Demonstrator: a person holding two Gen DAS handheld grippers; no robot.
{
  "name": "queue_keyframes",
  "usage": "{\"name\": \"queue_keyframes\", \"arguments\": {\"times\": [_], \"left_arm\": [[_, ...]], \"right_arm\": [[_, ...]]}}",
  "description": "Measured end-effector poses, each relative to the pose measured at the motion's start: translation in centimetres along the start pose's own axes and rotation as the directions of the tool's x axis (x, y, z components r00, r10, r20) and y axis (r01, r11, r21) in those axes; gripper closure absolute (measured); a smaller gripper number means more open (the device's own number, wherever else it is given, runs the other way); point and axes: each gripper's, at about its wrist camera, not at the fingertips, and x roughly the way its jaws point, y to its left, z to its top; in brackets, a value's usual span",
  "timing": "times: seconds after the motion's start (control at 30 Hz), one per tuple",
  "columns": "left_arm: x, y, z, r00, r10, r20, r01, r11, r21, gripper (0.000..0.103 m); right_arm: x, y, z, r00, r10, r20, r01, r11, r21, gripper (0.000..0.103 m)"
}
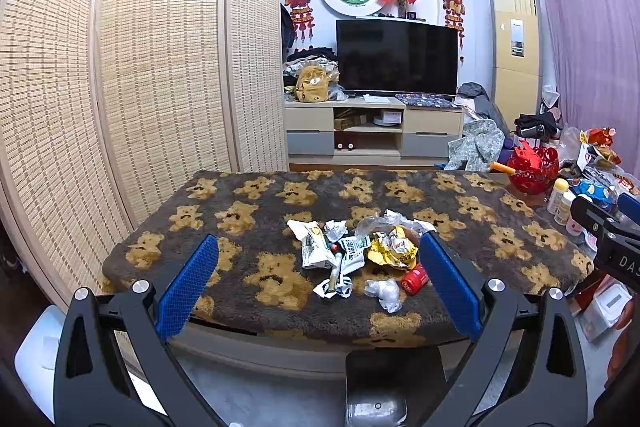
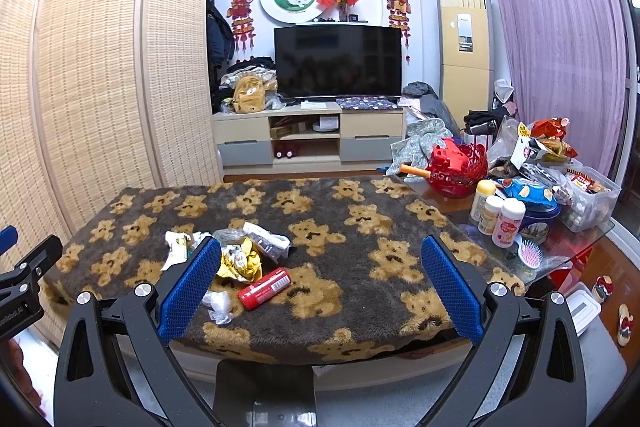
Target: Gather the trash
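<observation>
I see a table under a bear-print plush cover (image 2: 360, 223), and the trash pile (image 1: 360, 251) sits near its front edge, toward my left. Beyond the cover's right end, on a glass surface, a clear plastic bin (image 2: 592, 199) holds snack packets, and a red cut-out basket (image 2: 460, 171) holds a red plastic piece; an orange stick pokes out at its left side. Beside them stands a blue tin (image 2: 536, 219) with a blue snack bag resting on top, then three small white bottles (image 2: 500, 215) just in front.

In the pile, a crumpled yellow wrapper (image 2: 240, 259) lies in the middle, a printed white wrapper (image 1: 316, 247) to its left, a wad of clear plastic (image 1: 384, 293) nearest me, and a red can (image 2: 264, 289) on its side touching the yellow wrapper.

My left gripper (image 1: 320, 283) hangs short of the table edge, jaws spread wide, grasping nothing, the pile framed between its blue pads (image 1: 188, 287). My right gripper (image 2: 320, 287) is likewise wide apart and empty, the can just inside its left pad.
</observation>
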Motion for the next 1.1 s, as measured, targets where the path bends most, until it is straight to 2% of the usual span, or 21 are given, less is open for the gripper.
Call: {"name": "queue_keyframes", "arguments": {"times": [0.3,0.4,0.6,0.7,0.8,1.0,1.1], "left_arm": [[0.6,0.5,-0.1,1.0,0.006,-0.013,-0.006,1.0,-0.003,0.008],[1.3,0.4,-0.5,1.0,0.001,-0.028,-0.001,1.0,-0.009,0.008],[3.4,0.3,-1.5,0.998,0.021,-0.054,-0.02,1.0,0.019,0.008],[5.5,0.9,-2.3,0.995,0.0,-0.099,0.0,1.0,-0.007,0.008],[7.9,1.3,-3.5,0.988,0.017,-0.157,-0.017,1.0,0.001,0.008],[12.4,1.8,-6.1,0.968,0.025,-0.249,-0.015,0.999,0.043,0.008],[14.9,1.7,-7.4,0.957,-0.003,-0.291,0.021,0.998,0.057,0.008]], "right_arm": [[0.4,-0.6,0.1,1.0,0.016,-0.005,-0.015,0.999,0.035,0.003],[1.0,-0.9,0.0,0.999,0.05,-0.017,-0.049,0.997,0.059,0.003],[3.1,-0.9,-0.6,0.998,0.049,-0.037,-0.045,0.995,0.084,0.003],[5.4,-0.7,-1.3,0.996,0.047,-0.081,-0.039,0.995,0.095,0.003],[8.0,-0.3,-2.4,0.989,0.053,-0.14,-0.04,0.995,0.093,0.003],[13.6,1.4,-5.1,0.961,0.045,-0.272,-0.031,0.998,0.055,0.003],[16.2,2.6,-6.5,0.945,0.046,-0.324,-0.039,0.999,0.029,0.003]]}}
